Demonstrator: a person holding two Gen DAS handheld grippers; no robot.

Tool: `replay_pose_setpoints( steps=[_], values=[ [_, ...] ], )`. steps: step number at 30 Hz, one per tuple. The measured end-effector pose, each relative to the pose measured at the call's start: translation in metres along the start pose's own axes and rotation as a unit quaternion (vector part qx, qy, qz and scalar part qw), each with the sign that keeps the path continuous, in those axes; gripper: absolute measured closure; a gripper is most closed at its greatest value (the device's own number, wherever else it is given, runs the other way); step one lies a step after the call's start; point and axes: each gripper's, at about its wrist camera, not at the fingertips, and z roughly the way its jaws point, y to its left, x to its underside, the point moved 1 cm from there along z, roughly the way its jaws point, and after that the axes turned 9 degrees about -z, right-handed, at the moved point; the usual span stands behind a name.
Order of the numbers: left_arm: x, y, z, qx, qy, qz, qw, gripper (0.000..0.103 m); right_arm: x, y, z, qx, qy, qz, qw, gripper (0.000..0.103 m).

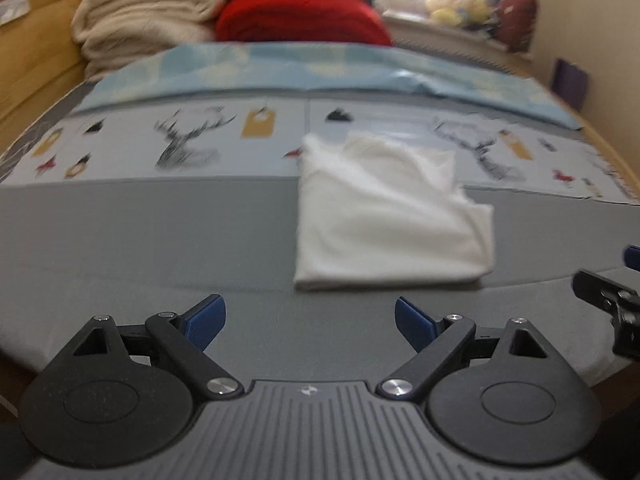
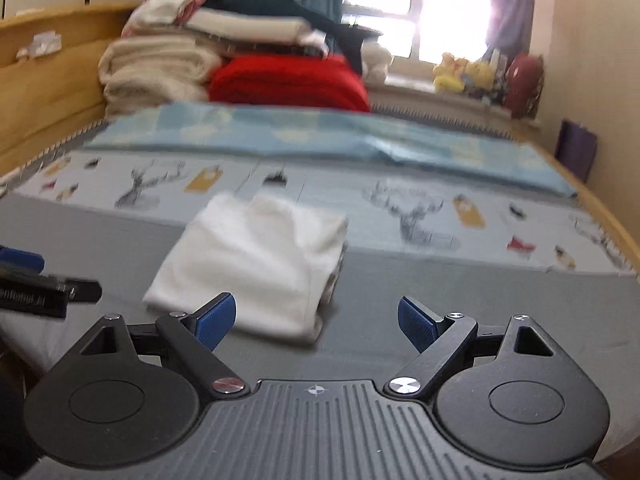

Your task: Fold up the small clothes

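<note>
Now both grippers hang spread wide and empty over the bed, with the folded white garment lying free ahead of them.

From where I stand, the left gripper has its blue pads far apart with only grey sheet between them, and the garment sits ahead of it, a little to its right, touching neither pad. The right gripper is just as wide; the garment's near corner shows between its pads in that view, though I cannot quite tell whether it hangs above the cloth or short of it. The bundle rests where the grey sheet meets the deer-print cover, its far edge rumpled. Behind it lie a pale blue cloth, then a red blanket and cream blankets stacked against the wooden bed frame.
</note>
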Motion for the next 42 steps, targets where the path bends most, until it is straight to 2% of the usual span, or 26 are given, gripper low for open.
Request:
replay_pose_setpoints(
  steps=[3,10,17,42],
  values=[
    [0.002,-0.005,-0.001,0.007,-0.006,0.003,1.0,0.009,0.001,0.003,0.006,0.004,0.012,-0.01,1.0,0.014],
    [0.002,-0.006,0.014,0.019,0.003,0.017,0.9997,0.009,0.003,-0.006,0.021,-0.008,0.04,0.056,0.998,0.014],
    [-0.001,-0.006,0.026,0.014,0.012,0.008,0.9998,0.009,0.008,-0.008,0.039,-0.014,0.063,0.071,0.995,0.014],
    [0.0,-0.007,0.03,0.018,0.015,0.01,0.9997,0.009,0.01,-0.008,0.044,-0.03,0.07,0.056,0.996,0.014]
  ],
)
